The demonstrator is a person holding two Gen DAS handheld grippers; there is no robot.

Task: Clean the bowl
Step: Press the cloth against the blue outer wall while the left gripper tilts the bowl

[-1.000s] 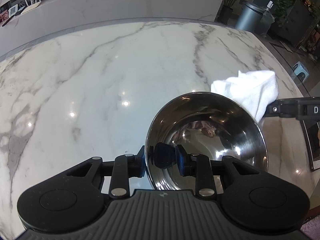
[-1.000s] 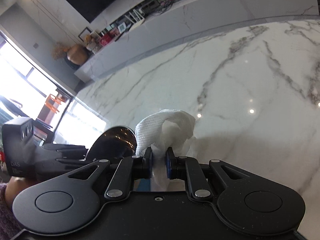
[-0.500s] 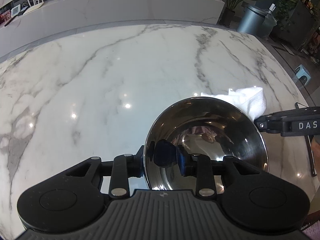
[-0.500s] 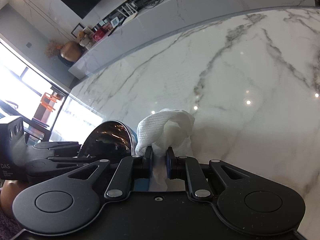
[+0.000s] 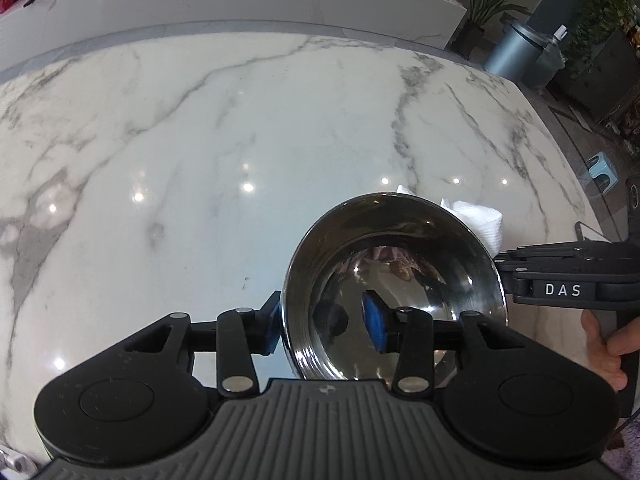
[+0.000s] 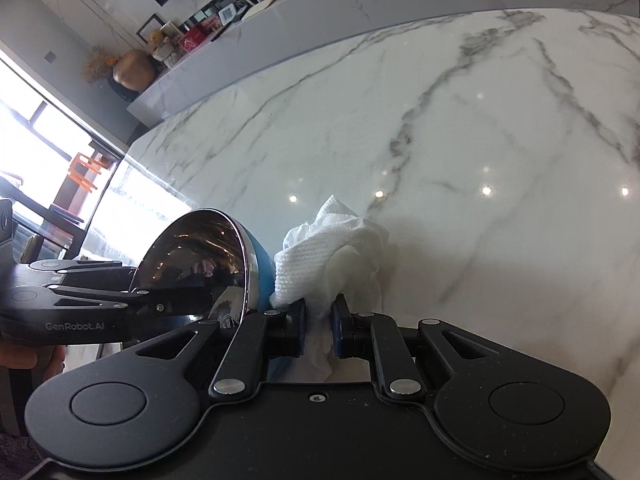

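Note:
A shiny steel bowl (image 5: 400, 280) with a blue outside is tilted up above the marble table. My left gripper (image 5: 324, 322) is shut on its near rim, one finger inside and one outside. In the right wrist view the bowl (image 6: 200, 256) stands on edge at the left, its blue outer wall facing a crumpled white cloth (image 6: 336, 244). My right gripper (image 6: 319, 324) is shut on the cloth, which touches the outside of the bowl. In the left wrist view the cloth (image 5: 480, 220) peeks out behind the bowl's far rim, with the right gripper's body (image 5: 568, 280) beside it.
The white marble table (image 5: 200, 140) spreads wide to the left and far side. A long marble counter (image 5: 240, 0) runs behind it. A grey bin (image 5: 516, 50) and plants stand on the floor at the far right. A bright window (image 6: 48, 152) is at the left.
The cloth and my right gripper have moved down behind the bowl's far side, so less cloth shows over the rim. The bowl stays in my left gripper, and has come closer to the right gripper.

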